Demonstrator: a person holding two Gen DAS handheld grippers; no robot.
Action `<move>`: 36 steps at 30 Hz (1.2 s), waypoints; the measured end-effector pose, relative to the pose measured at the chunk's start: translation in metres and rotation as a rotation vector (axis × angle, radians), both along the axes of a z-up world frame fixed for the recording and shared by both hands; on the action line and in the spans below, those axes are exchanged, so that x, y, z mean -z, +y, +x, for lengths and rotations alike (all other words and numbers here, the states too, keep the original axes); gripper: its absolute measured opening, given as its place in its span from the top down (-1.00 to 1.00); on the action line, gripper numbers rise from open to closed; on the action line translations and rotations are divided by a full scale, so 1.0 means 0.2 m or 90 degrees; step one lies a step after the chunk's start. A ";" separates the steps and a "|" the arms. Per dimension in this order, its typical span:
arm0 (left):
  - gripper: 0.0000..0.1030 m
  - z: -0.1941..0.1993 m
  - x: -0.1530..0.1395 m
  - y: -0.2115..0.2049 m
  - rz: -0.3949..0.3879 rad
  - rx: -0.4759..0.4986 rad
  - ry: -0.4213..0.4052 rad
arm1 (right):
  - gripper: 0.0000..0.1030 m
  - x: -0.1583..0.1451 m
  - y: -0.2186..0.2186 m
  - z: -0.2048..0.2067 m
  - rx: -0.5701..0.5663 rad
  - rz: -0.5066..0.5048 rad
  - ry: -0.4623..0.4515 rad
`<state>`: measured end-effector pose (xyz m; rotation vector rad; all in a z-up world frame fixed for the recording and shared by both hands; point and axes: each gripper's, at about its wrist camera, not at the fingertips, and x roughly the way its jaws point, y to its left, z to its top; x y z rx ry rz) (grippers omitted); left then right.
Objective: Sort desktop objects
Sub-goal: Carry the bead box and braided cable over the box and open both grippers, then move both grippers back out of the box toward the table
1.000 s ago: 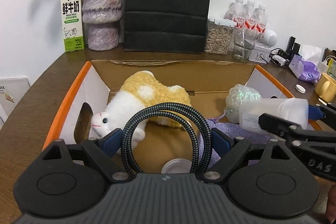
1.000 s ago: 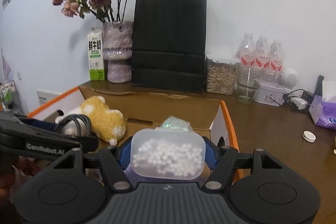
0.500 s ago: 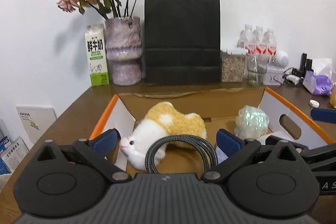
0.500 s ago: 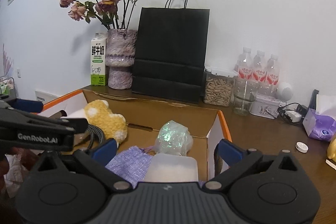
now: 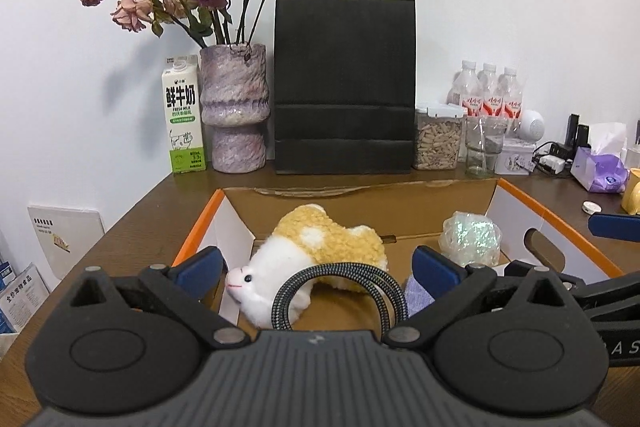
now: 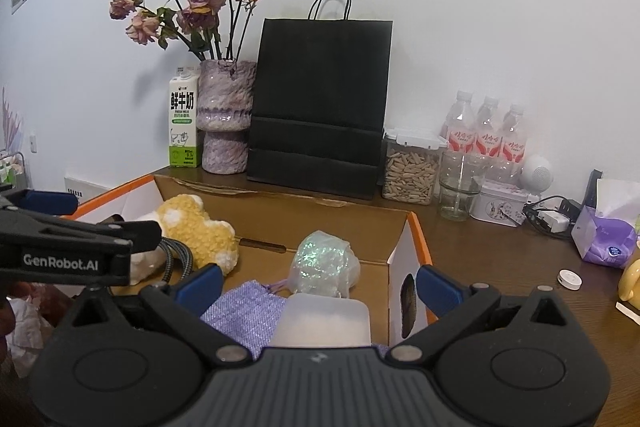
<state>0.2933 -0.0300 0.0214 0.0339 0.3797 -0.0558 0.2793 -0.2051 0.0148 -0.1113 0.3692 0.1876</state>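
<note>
An open cardboard box [image 5: 200, 223] with orange rims holds the sorted things. Inside lie a yellow-and-white plush toy [image 5: 320, 243], a coiled braided cable [image 5: 340, 291], an iridescent wrapped bundle [image 5: 472, 239] and a purple pouch [image 5: 416, 291]. My left gripper [image 5: 318, 267] stands open just above the cable coil and does not touch it. My right gripper [image 6: 320, 285] is open too. Below it a clear plastic case of white beads [image 6: 324, 319] rests on the purple pouch [image 6: 244, 311], free of the pads. The left gripper's fingers [image 6: 120, 231] reach in from the left.
Behind the box stand a milk carton [image 5: 182, 115], a vase of dried roses [image 5: 234, 107], a black paper bag [image 5: 344, 87], a jar of seeds [image 5: 438, 139] and water bottles [image 5: 488, 95]. A tissue pack [image 6: 604, 243] and a small white cap [image 6: 570, 279] lie to the right.
Both grippers opened. The cable coil left the left jaws and the bead case left the right jaws; both now lie in the box. The left gripper drew back and tilted up.
</note>
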 end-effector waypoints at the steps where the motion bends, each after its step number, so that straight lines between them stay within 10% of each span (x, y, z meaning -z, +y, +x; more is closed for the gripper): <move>1: -1.00 -0.01 0.00 0.00 -0.001 0.001 -0.005 | -1.00 0.00 0.00 0.00 -0.001 0.001 -0.002; 36: -1.00 -0.46 -0.22 0.29 -0.015 -0.033 -0.105 | -1.00 -0.20 0.01 -0.44 -0.029 0.039 0.008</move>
